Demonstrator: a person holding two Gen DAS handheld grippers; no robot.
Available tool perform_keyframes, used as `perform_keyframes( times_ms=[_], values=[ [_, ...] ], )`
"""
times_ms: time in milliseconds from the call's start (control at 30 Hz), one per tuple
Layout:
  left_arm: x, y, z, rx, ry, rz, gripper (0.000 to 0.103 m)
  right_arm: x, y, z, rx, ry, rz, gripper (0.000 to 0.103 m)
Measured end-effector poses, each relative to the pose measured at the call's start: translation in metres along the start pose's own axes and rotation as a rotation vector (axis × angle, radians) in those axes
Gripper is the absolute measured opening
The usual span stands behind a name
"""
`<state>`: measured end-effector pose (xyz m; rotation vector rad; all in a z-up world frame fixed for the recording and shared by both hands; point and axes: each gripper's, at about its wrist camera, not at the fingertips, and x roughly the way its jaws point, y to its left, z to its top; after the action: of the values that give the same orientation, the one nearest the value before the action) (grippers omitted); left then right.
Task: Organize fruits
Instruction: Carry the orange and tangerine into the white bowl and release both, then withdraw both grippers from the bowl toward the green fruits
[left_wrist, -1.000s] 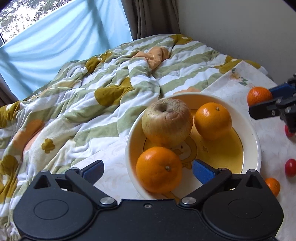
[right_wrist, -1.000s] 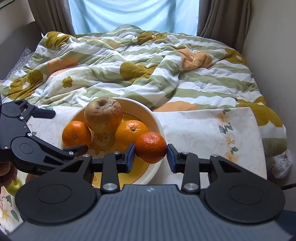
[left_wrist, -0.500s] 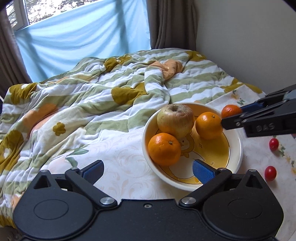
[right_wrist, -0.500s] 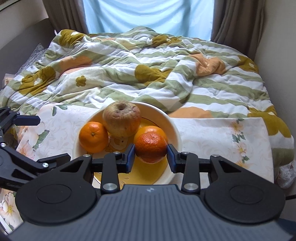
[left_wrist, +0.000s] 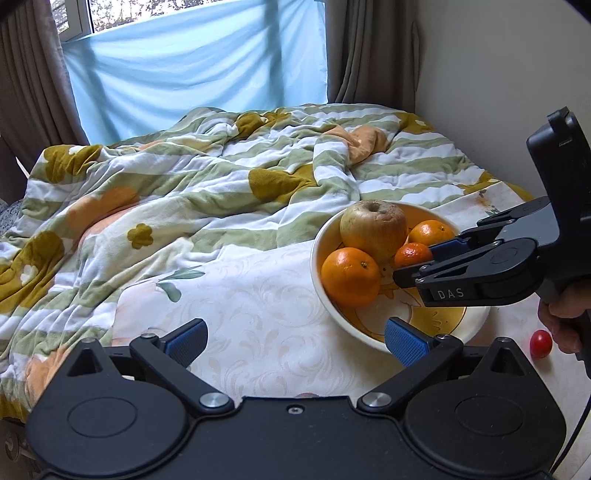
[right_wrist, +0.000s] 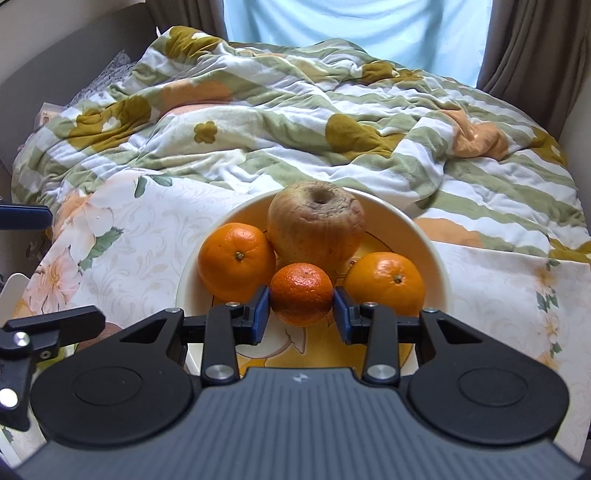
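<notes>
A cream and yellow bowl (right_wrist: 439, 266) (left_wrist: 325, 310) on a floral cloth holds a wrinkled apple (right_wrist: 316, 225) (left_wrist: 373, 225) and two oranges (right_wrist: 236, 262) (right_wrist: 386, 282). My right gripper (right_wrist: 301, 314) is shut on a small mandarin (right_wrist: 301, 293) and holds it low inside the bowl, between the two oranges. In the left wrist view the right gripper (left_wrist: 417, 264) reaches in from the right with the mandarin (left_wrist: 412, 254). My left gripper (left_wrist: 295, 341) is open and empty, just in front of the bowl's near left rim.
A striped green, white and orange quilt (left_wrist: 207, 184) is heaped behind the bowl. A red cherry tomato (left_wrist: 540, 343) lies on the cloth right of the bowl. Curtains and a wall stand behind and to the right.
My right gripper has carried the mandarin over the rim and down into the bowl between the oranges. My left gripper has drawn back and to the left, away from the bowl.
</notes>
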<state>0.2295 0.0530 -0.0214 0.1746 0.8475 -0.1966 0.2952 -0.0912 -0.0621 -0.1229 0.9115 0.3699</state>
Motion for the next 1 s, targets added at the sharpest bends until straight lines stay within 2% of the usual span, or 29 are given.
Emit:
perform_keyframes(
  times_ms=[133, 200, 267, 333, 700, 1000],
  values=[
    [-0.002, 0.000, -0.002, -0.004, -0.006, -0.001, 0.103, 0.004, 0.003, -0.003, -0.022, -0.007, 0.002, 0.054],
    [-0.004, -0.001, -0.003, 0.002, -0.015, 0.006, 0.103, 0.001, 0.005, -0.004, -0.037, -0.029, -0.010, 0.069],
    [-0.007, -0.002, -0.004, 0.004, -0.023, 0.009, 0.103, -0.007, 0.007, -0.005, -0.054, -0.055, -0.017, 0.096],
    [-0.011, -0.004, -0.005, -0.005, -0.029, 0.007, 0.103, -0.017, 0.010, -0.008, -0.063, -0.096, -0.025, 0.103],
    [-0.047, -0.022, -0.008, -0.024, -0.074, 0.021, 0.103, -0.064, 0.002, -0.017, -0.048, -0.155, -0.022, 0.103],
    [-0.102, -0.037, -0.025, -0.055, -0.162, 0.079, 0.103, -0.116, -0.007, -0.033, -0.032, -0.186, -0.029, 0.103]
  ],
)
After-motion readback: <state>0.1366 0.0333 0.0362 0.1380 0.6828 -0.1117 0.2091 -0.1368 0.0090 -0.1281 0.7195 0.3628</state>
